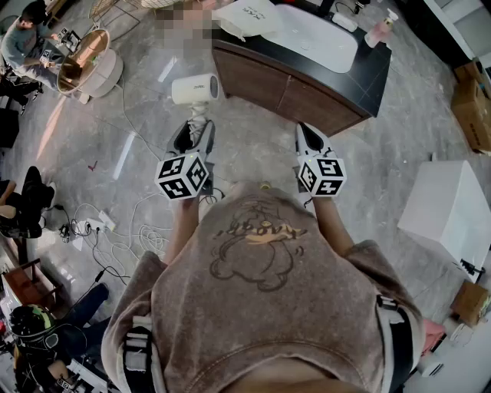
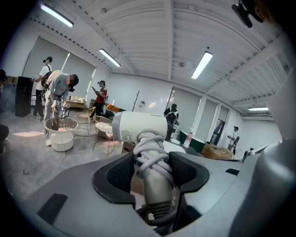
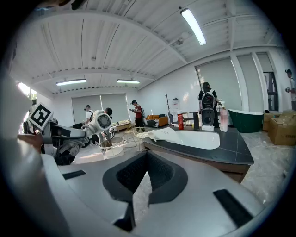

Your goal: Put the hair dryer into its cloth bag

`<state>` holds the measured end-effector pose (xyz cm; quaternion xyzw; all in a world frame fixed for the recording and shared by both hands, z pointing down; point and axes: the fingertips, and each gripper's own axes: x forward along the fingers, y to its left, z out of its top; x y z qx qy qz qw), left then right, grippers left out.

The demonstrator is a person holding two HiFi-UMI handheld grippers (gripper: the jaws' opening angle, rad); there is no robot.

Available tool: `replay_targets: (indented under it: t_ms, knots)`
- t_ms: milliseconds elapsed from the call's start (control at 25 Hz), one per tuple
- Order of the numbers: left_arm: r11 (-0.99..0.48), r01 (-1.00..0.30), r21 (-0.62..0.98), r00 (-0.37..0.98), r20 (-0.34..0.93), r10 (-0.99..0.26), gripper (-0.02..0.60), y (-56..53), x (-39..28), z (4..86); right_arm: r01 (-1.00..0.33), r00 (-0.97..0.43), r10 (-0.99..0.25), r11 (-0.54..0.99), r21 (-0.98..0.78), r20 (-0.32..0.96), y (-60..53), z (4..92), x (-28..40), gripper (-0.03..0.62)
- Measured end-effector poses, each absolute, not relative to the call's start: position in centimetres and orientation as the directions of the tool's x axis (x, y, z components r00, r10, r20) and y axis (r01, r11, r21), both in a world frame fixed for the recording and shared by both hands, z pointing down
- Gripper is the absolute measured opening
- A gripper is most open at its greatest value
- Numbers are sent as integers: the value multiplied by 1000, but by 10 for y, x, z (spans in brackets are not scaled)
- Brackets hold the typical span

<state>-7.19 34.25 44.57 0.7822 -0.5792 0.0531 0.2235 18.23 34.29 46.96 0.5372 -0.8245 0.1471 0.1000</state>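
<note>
Transport is the step in hand: my left gripper (image 1: 192, 137) is clamped on the handle of the hair dryer (image 1: 194, 90) and holds it in the air over the floor, just short of the dark worktop (image 1: 368, 73). My right gripper (image 1: 311, 138) hangs beside it, jaws pressed together with nothing between them. On the far part of the worktop, next to the white basin (image 1: 316, 38), lies a crumpled white cloth (image 1: 249, 17). I take that for the bag, though I cannot be sure. The next move, as I judge it, calls for bringing both grippers over the worktop. Then the right one has to open, catch the cloth's mouth and hold it wide while the left feeds the dryer in. The left gripper view shows what the head view barely hints at, the grey cord (image 2: 150, 152) wound round the handle between my pads. The right gripper view shows the dryer's round grille and the cloth draped at the worktop's edge, which I cannot find in the left gripper view.
</note>
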Motion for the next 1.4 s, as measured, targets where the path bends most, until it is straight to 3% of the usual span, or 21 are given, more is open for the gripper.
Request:
replay_targets:
  t_ms: [1400]
  knots:
    - [-338, -894, 295, 423, 302, -855, 249, 276, -125, 455, -900, -435, -862, 429, -83, 261, 284, 467, 97, 0]
